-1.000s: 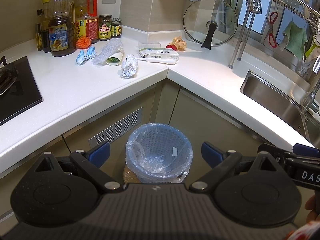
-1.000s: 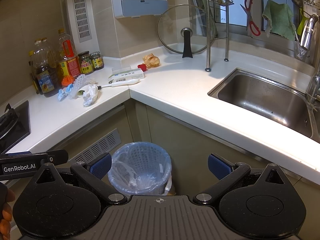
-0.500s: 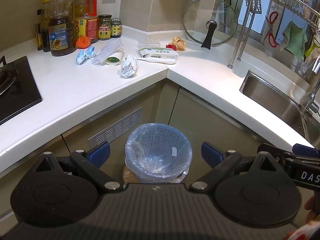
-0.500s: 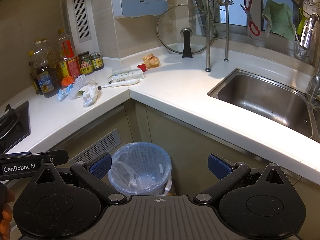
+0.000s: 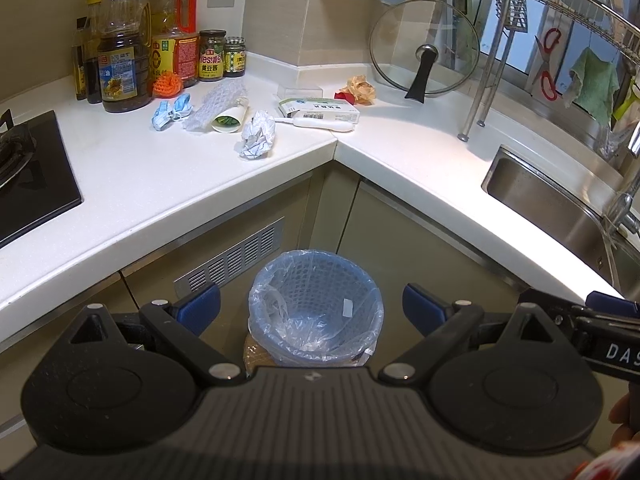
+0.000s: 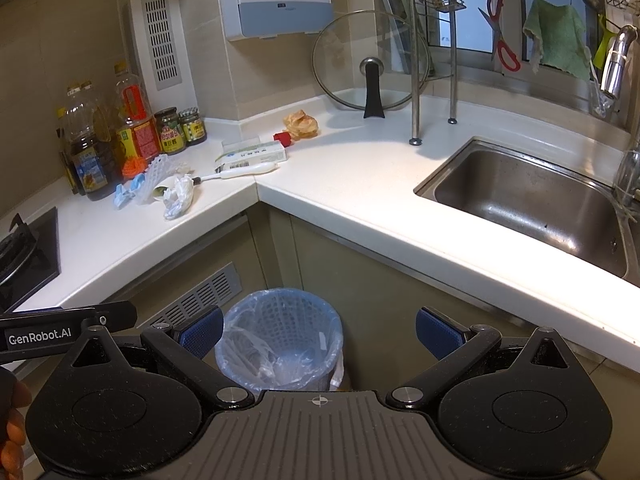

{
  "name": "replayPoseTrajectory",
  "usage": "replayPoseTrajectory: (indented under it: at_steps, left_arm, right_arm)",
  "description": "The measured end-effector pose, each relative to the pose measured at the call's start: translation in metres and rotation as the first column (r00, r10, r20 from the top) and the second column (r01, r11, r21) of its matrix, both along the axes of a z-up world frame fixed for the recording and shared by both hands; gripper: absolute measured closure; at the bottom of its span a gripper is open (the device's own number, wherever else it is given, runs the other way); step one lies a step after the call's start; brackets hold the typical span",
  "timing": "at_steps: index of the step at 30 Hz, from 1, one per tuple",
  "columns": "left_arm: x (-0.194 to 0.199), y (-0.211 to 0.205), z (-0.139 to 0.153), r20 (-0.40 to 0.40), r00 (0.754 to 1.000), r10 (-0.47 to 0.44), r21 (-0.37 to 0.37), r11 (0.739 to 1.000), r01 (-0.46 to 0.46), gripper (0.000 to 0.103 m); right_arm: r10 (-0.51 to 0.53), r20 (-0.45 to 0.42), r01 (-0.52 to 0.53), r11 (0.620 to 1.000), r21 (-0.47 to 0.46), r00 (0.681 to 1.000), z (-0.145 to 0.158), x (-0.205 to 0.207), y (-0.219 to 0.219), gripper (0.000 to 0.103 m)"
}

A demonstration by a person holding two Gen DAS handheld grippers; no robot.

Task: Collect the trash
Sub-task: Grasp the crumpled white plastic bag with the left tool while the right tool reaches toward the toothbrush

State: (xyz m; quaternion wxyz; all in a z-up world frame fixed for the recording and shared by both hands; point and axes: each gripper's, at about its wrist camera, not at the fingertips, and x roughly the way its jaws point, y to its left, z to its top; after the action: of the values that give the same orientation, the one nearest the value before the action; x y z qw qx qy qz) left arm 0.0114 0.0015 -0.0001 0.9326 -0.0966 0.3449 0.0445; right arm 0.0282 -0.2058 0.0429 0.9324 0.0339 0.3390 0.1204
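The left gripper (image 5: pixel 311 307) is held spread wide and empty above the floor, its blue pads on either side of the waste basket (image 5: pixel 316 308) seen below. The right gripper (image 6: pixel 319 331) is likewise spread apart with nothing between its pads, and the same blue mesh basket, lined with a clear plastic bag, is seen below it in front of the corner cabinet.

The trash is laid out on the white counter (image 5: pixel 160 184) near its inner corner. A crumpled ball of white paper (image 5: pixel 259 134) is found closest to the counter edge. Just behind it a paper cup lying on its side (image 5: pixel 229 119) is wrapped in bubble wrap (image 5: pixel 216 104), and a crumpled blue wrapper (image 5: pixel 171 110) lies to the left of that. An orange mesh ball (image 5: pixel 167 85) sits against the oil bottles (image 5: pixel 120 60). Further right a white carton (image 5: pixel 320 107) is seen with a white toothbrush (image 5: pixel 320 123) lying in front of it, and a crumpled brown paper (image 5: pixel 361 89) rests beside a small red piece near the glass lid (image 5: pixel 424 56). The sink (image 6: pixel 528 200) is set to the right.
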Motion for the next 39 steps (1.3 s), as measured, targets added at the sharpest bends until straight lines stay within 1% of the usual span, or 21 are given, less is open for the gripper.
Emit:
replayPoseTrajectory:
  at_steps: [6,12,17,20,25,29,33,35,39]
  left_arm:
    - [0.010,-0.004,0.000,0.002,0.999,0.036,-0.012,0.999,-0.036,0.007]
    - [0.024,-0.002,0.005,0.010,0.994,0.108,-0.018,0.994,-0.108,0.007]
    - [0.035,0.001,0.010,0.015,0.986,0.164,-0.017,0.986,-0.164,0.007]
    - [0.043,0.005,0.013,0.028,0.983,0.181,-0.015,0.983,-0.181,0.007]
    - [0.065,0.016,0.016,0.054,0.980,0.192,0.011,0.981,-0.193,0.007]
    - [0.087,0.033,0.014,0.086,0.978,0.192,0.031,0.980,-0.195,0.007]
    - [0.120,0.052,0.008,0.096,0.981,0.167,0.050,0.984,-0.172,0.007]
    - [0.136,0.059,0.006,0.100,0.984,0.148,0.067,0.986,-0.155,0.008]
    - [0.169,0.074,0.000,0.083,0.991,0.101,0.079,0.991,-0.107,0.010]
  right_arm:
    - [0.032,0.006,-0.032,0.999,0.020,0.999,-0.002,0.016,-0.010,0.001]
    - [0.089,0.015,-0.090,0.995,0.049,0.996,-0.005,0.043,-0.019,0.001]
    - [0.146,0.038,-0.148,0.986,0.075,0.989,-0.006,0.067,-0.026,0.001]
    - [0.177,0.058,-0.182,0.980,0.084,0.982,-0.006,0.082,-0.026,0.001]
    - [0.204,0.076,-0.211,0.972,0.100,0.976,-0.006,0.108,-0.018,0.001]
    - [0.212,0.086,-0.220,0.970,0.104,0.973,-0.009,0.133,-0.004,0.001]
    - [0.210,0.085,-0.218,0.970,0.106,0.974,-0.011,0.161,0.009,0.001]
    - [0.209,0.091,-0.217,0.972,0.089,0.974,-0.012,0.173,0.018,0.001]
    - [0.195,0.077,-0.201,0.976,0.081,0.978,-0.014,0.199,0.035,0.001]
